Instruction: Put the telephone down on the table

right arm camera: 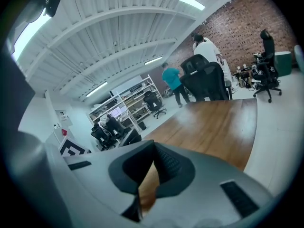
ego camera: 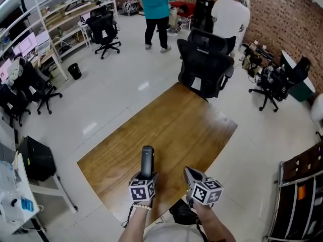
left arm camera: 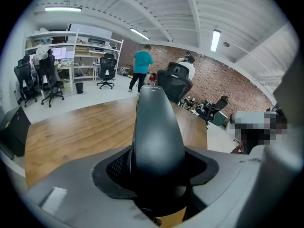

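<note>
A black telephone handset sticks out forward from my left gripper, whose jaws are shut on its lower end, over the near edge of the wooden table. In the left gripper view the telephone fills the middle, clamped between the dark pads, with the table below and beyond. My right gripper hovers just right of it over the same table edge. Its jaws stand together with only a thin slit between them and nothing held.
A black office chair stands at the table's far edge. Two people stand beyond it. More chairs and shelving line the left side. A black case sits on the floor at left, and a metal rack at right.
</note>
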A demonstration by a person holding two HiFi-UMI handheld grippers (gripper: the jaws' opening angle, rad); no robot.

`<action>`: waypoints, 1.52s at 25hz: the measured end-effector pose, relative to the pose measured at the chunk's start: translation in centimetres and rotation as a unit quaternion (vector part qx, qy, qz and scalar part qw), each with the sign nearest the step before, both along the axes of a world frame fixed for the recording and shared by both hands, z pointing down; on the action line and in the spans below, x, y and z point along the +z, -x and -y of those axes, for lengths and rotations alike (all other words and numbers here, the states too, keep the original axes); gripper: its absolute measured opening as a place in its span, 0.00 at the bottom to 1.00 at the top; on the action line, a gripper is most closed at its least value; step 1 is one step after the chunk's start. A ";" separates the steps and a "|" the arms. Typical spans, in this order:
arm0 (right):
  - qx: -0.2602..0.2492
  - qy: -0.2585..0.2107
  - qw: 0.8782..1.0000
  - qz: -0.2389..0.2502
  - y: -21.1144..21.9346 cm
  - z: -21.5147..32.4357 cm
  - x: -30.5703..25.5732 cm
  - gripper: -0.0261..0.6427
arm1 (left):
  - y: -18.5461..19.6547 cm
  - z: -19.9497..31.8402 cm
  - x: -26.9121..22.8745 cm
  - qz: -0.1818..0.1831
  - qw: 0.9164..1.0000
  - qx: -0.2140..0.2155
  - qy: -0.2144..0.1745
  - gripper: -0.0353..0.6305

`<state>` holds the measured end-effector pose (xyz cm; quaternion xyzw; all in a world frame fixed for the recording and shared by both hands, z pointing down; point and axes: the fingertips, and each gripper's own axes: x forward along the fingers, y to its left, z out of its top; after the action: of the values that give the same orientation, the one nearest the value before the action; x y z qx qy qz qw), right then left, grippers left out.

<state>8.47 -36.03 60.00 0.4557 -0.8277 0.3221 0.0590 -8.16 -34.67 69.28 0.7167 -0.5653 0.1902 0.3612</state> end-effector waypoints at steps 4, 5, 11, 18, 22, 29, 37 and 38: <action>-0.010 0.012 1.000 -0.001 -0.1 2.1 0.8 0.05 | -0.2 1.1 2.4 0.007 1.000 -0.008 0.023 0.52; -0.013 0.016 1.000 -0.002 0.0 2.6 1.1 0.05 | -0.3 1.3 3.0 0.008 0.999 -0.010 0.030 0.52; -0.028 0.042 0.999 -0.004 0.0 5.0 3.0 0.05 | -0.6 2.3 6.5 0.027 0.997 -0.021 0.069 0.52; -0.041 0.067 0.997 -0.005 -0.1 6.9 5.0 0.05 | -0.9 3.6 9.1 0.054 0.993 -0.028 0.100 0.52; -0.048 0.077 0.996 -0.007 -0.1 7.5 5.7 0.05 | -1.3 4.2 10.5 0.075 0.991 -0.020 0.106 0.51; -0.056 0.093 0.994 -0.009 -0.4 8.2 6.8 0.05 | -1.1 4.3 11.6 0.087 0.990 -0.034 0.104 0.51; -0.061 0.095 0.994 -0.005 0.2 8.8 6.9 0.05 | -1.6 3.9 12.2 0.085 0.990 -0.029 0.109 0.52; -0.062 0.096 0.993 -0.005 0.3 8.8 6.9 0.05 | -1.5 3.9 12.3 0.083 0.990 -0.032 0.108 0.54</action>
<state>8.19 -44.80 66.89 0.3974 -0.8195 0.3932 0.1264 -6.62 -38.58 81.62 0.6365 -0.5927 0.2974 0.3940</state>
